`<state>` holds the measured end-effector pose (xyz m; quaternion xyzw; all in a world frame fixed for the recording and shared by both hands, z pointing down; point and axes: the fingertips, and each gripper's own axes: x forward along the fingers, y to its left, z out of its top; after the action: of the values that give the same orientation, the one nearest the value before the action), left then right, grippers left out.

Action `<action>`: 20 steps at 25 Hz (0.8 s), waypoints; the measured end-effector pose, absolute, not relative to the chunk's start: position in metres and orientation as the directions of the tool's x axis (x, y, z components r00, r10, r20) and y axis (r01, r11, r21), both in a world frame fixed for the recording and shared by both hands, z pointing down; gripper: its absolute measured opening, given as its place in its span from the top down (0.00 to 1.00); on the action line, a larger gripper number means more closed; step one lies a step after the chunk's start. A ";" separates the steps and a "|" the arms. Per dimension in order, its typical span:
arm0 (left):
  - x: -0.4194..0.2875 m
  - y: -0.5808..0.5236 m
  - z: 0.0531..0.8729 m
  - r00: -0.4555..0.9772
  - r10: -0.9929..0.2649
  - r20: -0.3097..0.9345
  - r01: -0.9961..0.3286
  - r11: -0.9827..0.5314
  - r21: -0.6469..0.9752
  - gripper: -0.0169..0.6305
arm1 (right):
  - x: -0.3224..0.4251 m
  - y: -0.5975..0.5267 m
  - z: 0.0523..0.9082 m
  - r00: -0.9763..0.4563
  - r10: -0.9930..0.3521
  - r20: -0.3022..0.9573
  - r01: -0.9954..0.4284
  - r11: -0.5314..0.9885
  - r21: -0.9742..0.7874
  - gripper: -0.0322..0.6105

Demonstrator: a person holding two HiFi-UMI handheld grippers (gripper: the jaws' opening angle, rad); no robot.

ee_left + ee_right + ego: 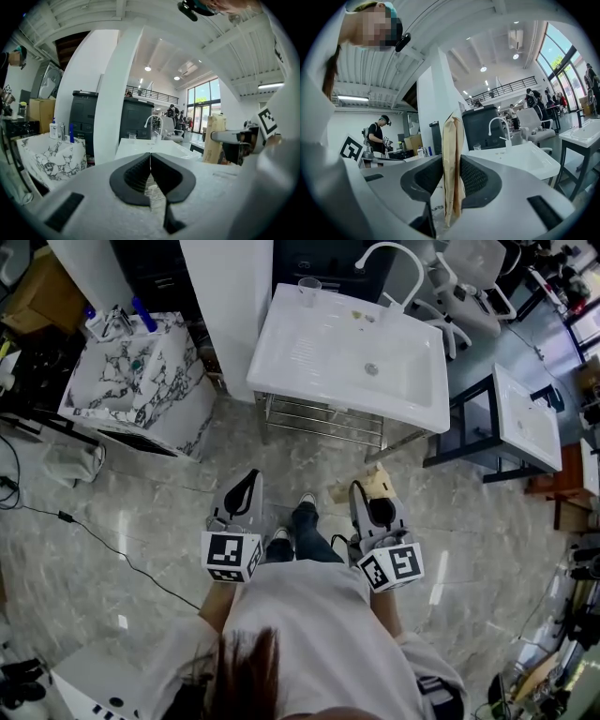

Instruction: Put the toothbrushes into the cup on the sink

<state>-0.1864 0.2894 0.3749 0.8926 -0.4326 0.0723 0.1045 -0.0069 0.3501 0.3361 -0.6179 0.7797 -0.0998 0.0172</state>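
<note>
Clear cup [309, 289] on sink [281, 381] rim, paper packet [452, 136] clamped in right tool [451, 176]

The left gripper [246, 482] and right gripper [367, 498] are held low before the torso, pointing forward, nearly level. Left jaws are fully together, empty. Right jaws clamp an upright tan paper packet [452, 154].

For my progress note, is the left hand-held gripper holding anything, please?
No, the left hand-held gripper has its black jaws closed together on nothing.
</note>
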 end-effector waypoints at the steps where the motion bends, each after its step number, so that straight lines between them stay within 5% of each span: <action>1: -0.183 0.283 0.377 0.615 -0.756 0.223 -0.787 -0.604 0.126 0.95 | -0.004 0.343 0.338 -0.238 -0.966 0.101 -0.959 0.218 -0.179 0.78; 20: -0.075 0.182 0.359 0.616 -0.769 0.171 -0.786 -0.615 0.061 0.95 | 0.093 0.223 0.326 -0.313 -0.947 0.074 -0.943 0.300 -0.145 0.78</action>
<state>-0.0749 0.1815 0.3592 0.8964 -0.4338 0.0639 0.0650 0.0927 0.2233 0.3264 -0.5859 0.8063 -0.0806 0.0126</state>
